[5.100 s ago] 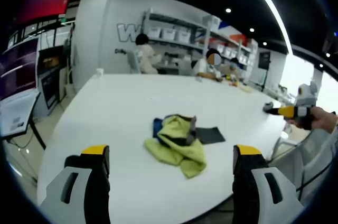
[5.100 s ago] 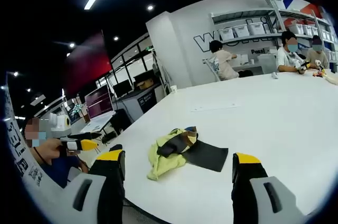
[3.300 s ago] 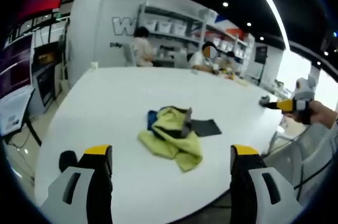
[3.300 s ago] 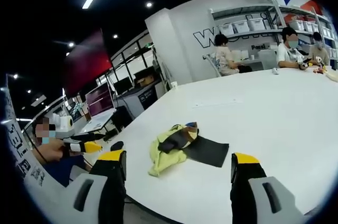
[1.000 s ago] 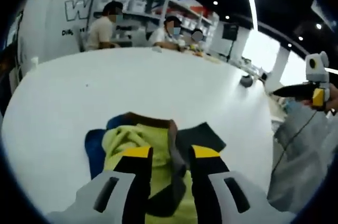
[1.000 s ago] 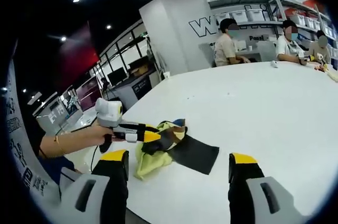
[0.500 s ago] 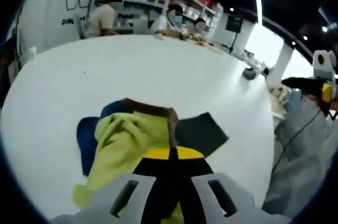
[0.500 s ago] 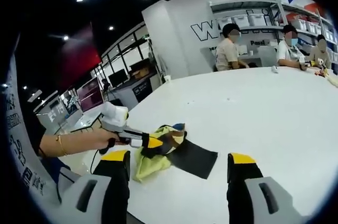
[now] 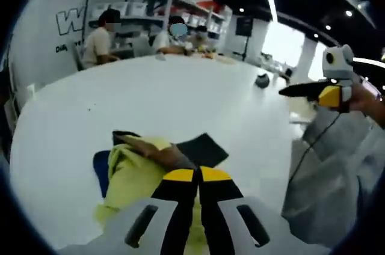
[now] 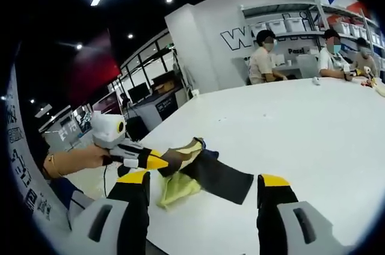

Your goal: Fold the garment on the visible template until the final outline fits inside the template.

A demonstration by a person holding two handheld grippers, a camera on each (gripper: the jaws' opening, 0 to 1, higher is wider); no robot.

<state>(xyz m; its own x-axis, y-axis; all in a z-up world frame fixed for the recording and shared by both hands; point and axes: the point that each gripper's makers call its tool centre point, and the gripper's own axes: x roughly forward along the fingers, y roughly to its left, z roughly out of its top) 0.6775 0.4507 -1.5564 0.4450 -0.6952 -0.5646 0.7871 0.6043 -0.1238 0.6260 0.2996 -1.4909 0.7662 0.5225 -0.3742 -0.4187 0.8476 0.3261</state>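
Note:
The crumpled yellow-green garment [image 9: 129, 168] with brown and blue parts lies on the white table [image 9: 150, 95]. It partly covers the dark rectangular template [image 9: 201, 147]. My left gripper [image 9: 197, 174] is shut on a brown fold of the garment and holds it a little above the table. The right gripper view shows the left gripper [image 10: 157, 162] coming in from the left, pinching the brown fold [image 10: 180, 157], with the yellow cloth [image 10: 177, 187] hanging below beside the template [image 10: 222, 177]. My right gripper [image 10: 204, 186] stands open and apart from the garment. It also appears at the right as the right gripper [image 9: 304, 91].
Several people sit at the table's far end [image 10: 264, 56] before shelves of bins [image 10: 289, 29]. A small dark object [image 9: 261, 80] lies far off on the table. A person's grey clothes [image 9: 328, 165] are at the table's near edge. Desks with monitors [image 10: 144, 95] stand to the left.
My left gripper, shut on the garment's brown fold, has pulled it up and sideways, and the cloth has spread across the template. The right gripper stays open and apart.

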